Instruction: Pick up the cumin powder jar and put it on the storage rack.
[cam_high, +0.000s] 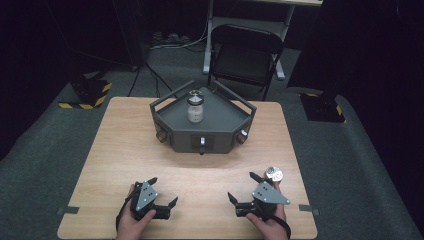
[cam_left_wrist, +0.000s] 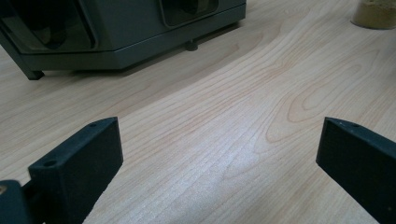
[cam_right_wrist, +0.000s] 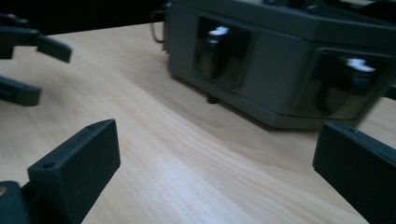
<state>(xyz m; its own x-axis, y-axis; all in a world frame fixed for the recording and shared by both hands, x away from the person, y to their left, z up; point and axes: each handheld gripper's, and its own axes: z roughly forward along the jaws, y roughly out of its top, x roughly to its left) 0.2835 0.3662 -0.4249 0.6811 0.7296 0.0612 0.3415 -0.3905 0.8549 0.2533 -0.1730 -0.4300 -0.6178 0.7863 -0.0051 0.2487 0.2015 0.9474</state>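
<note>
We hold one gripper in each hand, both resting low at the near edge of the wooden table. Our left gripper sits at about 7 o'clock from the table's middle, its jaws spread wide and empty, angled toward 2 o'clock. Our right gripper sits at about 5 o'clock, jaws likewise wide apart with nothing between them, angled toward 10 o'clock. In each gripper view the two black jaws stand far apart over bare wood.

We count two jars. One jar with a silver lid stands upright on the grey tray stand at 12 o'clock. The second, a small jar with a shiny top, stands on the table at about 1 o'clock from our right gripper, just beside its far jaw; whether they touch we cannot tell. There is one stand, and one folding chair beyond the table.
</note>
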